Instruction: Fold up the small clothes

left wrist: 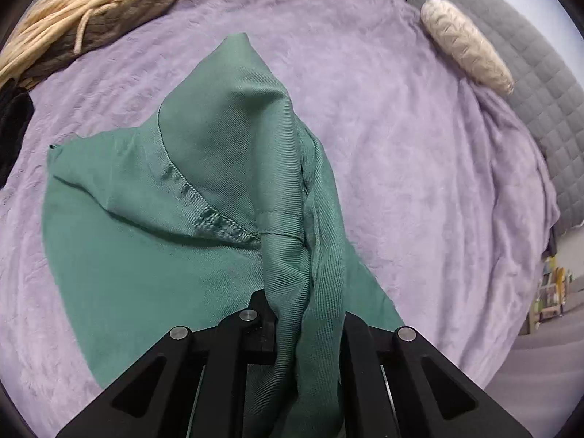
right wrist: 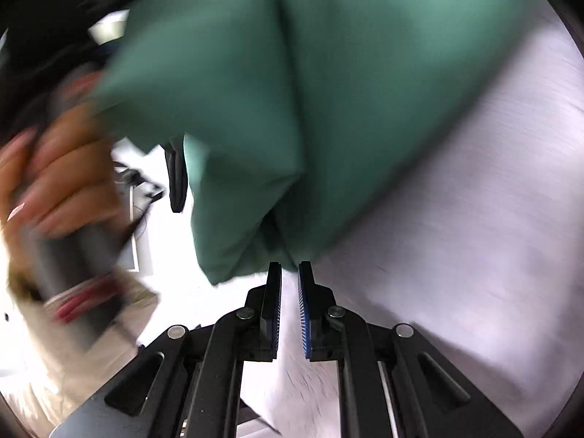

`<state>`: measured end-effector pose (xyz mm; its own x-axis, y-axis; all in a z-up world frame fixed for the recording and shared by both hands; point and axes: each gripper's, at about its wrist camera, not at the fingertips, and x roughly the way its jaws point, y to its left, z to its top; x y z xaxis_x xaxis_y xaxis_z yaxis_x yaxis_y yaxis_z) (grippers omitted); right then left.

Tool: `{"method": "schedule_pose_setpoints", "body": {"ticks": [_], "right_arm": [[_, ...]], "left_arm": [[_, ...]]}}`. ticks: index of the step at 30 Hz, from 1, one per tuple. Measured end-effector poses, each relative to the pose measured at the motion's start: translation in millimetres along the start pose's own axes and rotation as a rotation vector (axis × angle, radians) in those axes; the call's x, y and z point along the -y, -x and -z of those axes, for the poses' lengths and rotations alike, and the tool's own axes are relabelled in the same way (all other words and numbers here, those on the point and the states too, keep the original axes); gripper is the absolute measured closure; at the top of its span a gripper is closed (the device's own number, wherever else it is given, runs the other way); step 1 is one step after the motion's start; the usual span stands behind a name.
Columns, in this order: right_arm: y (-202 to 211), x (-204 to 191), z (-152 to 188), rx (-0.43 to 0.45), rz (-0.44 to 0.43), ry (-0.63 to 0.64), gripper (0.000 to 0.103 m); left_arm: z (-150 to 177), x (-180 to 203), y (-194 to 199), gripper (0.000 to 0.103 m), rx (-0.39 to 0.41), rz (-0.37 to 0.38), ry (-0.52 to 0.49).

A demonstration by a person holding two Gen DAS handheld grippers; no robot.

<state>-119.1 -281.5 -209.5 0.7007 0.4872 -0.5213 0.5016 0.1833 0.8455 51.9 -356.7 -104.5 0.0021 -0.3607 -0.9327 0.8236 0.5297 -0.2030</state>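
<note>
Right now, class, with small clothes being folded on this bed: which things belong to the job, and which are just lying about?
Job:
green garment
left gripper, shut on it
right gripper, at its edge
purple blanket, the folding surface

Lying about:
tan and brown throw
beige pillow
grey quilt
black cloth
</note>
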Motion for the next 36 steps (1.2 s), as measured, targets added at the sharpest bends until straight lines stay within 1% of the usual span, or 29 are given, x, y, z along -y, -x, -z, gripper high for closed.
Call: {"method": "schedule_pose_setpoints", "body": {"ticks": [3,5,6,7,8,9,10,12,14,15,16,17,18,19,20,21,22,24,26,27,28,29,30,31,32,33,35,36], "right_arm": [[21,13,0,0.019,-0.01,-0.021,0.091],[34,19,-3,0.035,-0.011,-0.03,0.091],[39,21,-6,0.042,-0.01,-0.03,0.091],[44,22,-9,0.051,-0.004,-0.026,0.091],[49,22,-10,0.059,0.003,-0.022,0.091],[55,22,-12,0.067,0.008,-0.019,0.091],[59,22,-15,0.075,0.018,-0.014,0.091],[61,14,-23,0.091,0.054,0.003,0.091],[78,14,-21,0.113,0.086,0.023,0.09],[83,11,-21,0.127,0.099,0.03,0.088],[85,6,-25,0.143,0.107,0.035,0.07],[87,2,-28,0.162,0.111,0.041,0.057],[91,0,-29,0.179,0.115,0.051,0.033],[94,-4,-31,0.193,0.12,0.067,0.031],[98,-8,-33,0.206,0.135,0.087,0.031],[103,-14,-37,0.222,0.162,0.112,0.031],[106,-24,-40,0.245,0.194,0.144,0.031],[107,-45,-45,0.273,0.262,0.228,0.031],[89,-70,-50,0.259,0.396,0.364,0.031],[90,-76,-52,0.251,0.456,0.424,0.031],[80,-82,-54,0.239,0.524,0.489,0.031],[73,-85,-56,0.226,0.582,0.537,0.034],[63,-87,-61,0.209,0.637,0.567,0.057],[58,-88,-63,0.192,0.63,0.565,0.097],[58,-90,-66,0.188,0.592,0.534,0.096],[68,-90,-71,0.219,0.524,0.489,0.096],[97,-77,-77,0.306,0.324,0.335,0.097],[105,-64,-80,0.333,0.261,0.248,0.097]], "left_arm": [[2,17,-40,0.094,-0.054,-0.116,-0.044],[3,30,-45,0.093,-0.042,-0.189,-0.078],[3,35,-45,0.086,-0.037,-0.205,-0.097],[3,38,-42,0.072,-0.03,-0.195,-0.109],[2,40,-37,0.064,-0.021,-0.175,-0.111],[1,43,-30,0.047,-0.004,-0.154,-0.112],[-1,45,-23,0.038,0.019,-0.138,-0.115],[-6,57,-8,0.037,0.07,-0.088,-0.133],[-10,66,5,0.037,0.091,-0.042,-0.141],[-11,67,15,0.037,0.108,-0.019,-0.133],[-11,66,21,0.037,0.123,-0.005,-0.12],[-11,61,30,0.037,0.144,0.008,-0.098],[-8,52,40,0.035,0.164,0.014,-0.071],[-6,42,46,0.018,0.175,0.007,-0.048],[-2,27,53,0.01,0.192,-0.012,-0.018],[3,14,61,0.007,0.214,-0.032,0.007],[9,-1,67,0.007,0.223,-0.054,0.025],[23,-29,75,0.007,0.211,-0.124,0.061],[40,-55,76,0.007,0.2,-0.177,0.1],[49,-67,75,0.007,0.188,-0.195,0.125],[59,-80,73,0.007,0.169,-0.206,0.158],[68,-91,69,0.007,0.144,-0.211,0.193],[77,-100,64,0.007,0.12,-0.211,0.228],[87,-105,59,0.007,0.103,-0.207,0.252],[93,-109,55,0.007,0.092,-0.206,0.266],[99,-110,50,0.007,0.081,-0.21,0.272],[111,-111,42,0.007,0.067,-0.206,0.275],[115,-111,41,0.007,0.065,-0.196,0.279]]}}
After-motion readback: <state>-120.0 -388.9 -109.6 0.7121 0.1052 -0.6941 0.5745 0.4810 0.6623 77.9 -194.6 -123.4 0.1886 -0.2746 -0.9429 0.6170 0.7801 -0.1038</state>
